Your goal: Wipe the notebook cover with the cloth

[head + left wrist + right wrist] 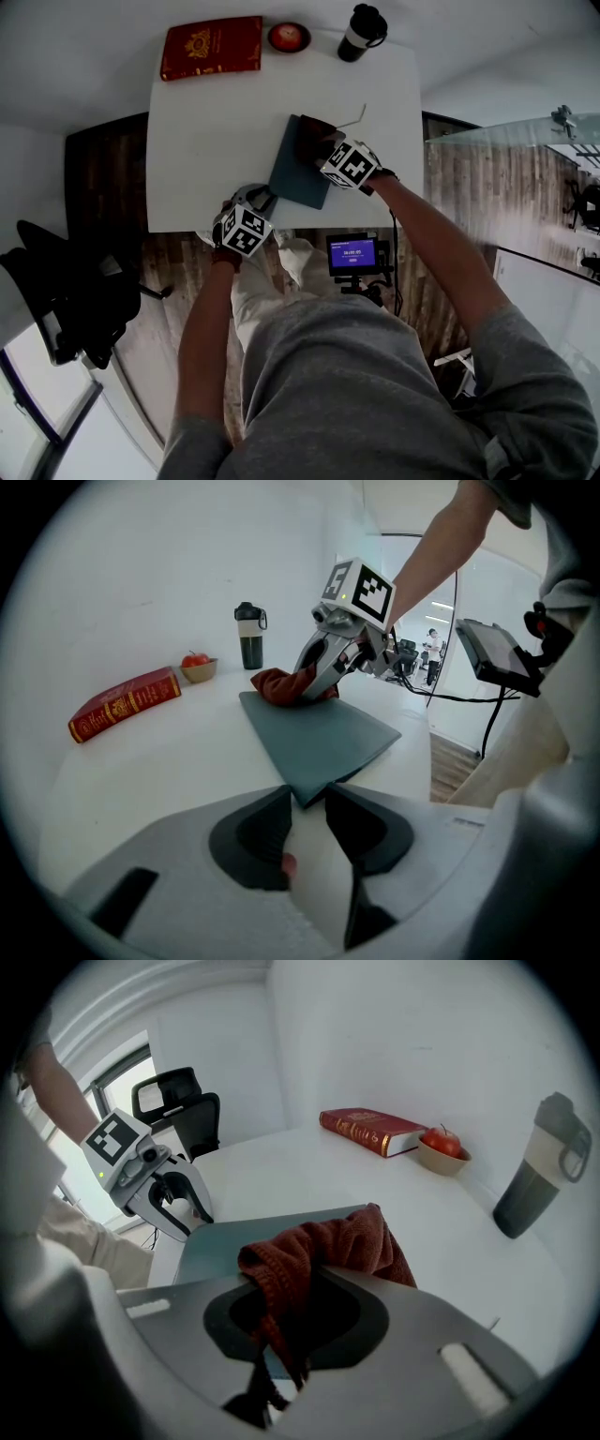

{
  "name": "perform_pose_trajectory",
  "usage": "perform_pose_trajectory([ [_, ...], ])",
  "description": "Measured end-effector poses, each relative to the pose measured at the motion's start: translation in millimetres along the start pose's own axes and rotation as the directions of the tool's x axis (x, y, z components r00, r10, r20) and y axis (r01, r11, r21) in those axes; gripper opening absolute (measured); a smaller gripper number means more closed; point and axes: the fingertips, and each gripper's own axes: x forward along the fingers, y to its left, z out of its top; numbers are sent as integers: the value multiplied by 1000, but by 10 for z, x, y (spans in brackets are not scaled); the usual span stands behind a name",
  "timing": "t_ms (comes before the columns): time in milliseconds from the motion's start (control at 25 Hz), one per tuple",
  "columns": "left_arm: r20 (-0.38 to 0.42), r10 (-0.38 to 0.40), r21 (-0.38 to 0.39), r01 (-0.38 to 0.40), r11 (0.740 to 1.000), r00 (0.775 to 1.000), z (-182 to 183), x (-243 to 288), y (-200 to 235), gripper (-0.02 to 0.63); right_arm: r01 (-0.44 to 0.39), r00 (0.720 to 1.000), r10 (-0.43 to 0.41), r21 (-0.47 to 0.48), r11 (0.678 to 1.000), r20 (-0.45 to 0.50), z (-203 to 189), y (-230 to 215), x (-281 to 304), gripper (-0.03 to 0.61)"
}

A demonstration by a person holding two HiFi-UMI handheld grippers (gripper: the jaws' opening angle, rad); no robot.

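Observation:
A dark teal notebook (292,173) (319,733) (211,1241) lies flat on the white table (216,141). My right gripper (330,155) (323,672) (300,1288) is shut on a dark red cloth (314,131) (281,686) (337,1241), which rests bunched on the far end of the cover. My left gripper (258,202) (307,794) (178,1208) stands open at the table's front edge. The notebook's near corner reaches just between its tips, and the pads do not press on it.
At the table's back stand a red book (211,47) (122,703) (370,1129), a small bowl with a red fruit (289,37) (442,1152) and a dark tumbler (361,33) (249,639) (534,1180). A small screen on a stand (352,255) is below the front edge; an office chair (75,300) at left.

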Motion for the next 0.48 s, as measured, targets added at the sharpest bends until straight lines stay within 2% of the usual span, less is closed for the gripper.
perform_pose_trajectory([
  [480,-2,-3,-8,3,1000,1000,11,-6,1,121,-39,999,38,-39,998,-15,-51,253,-11,54],
])
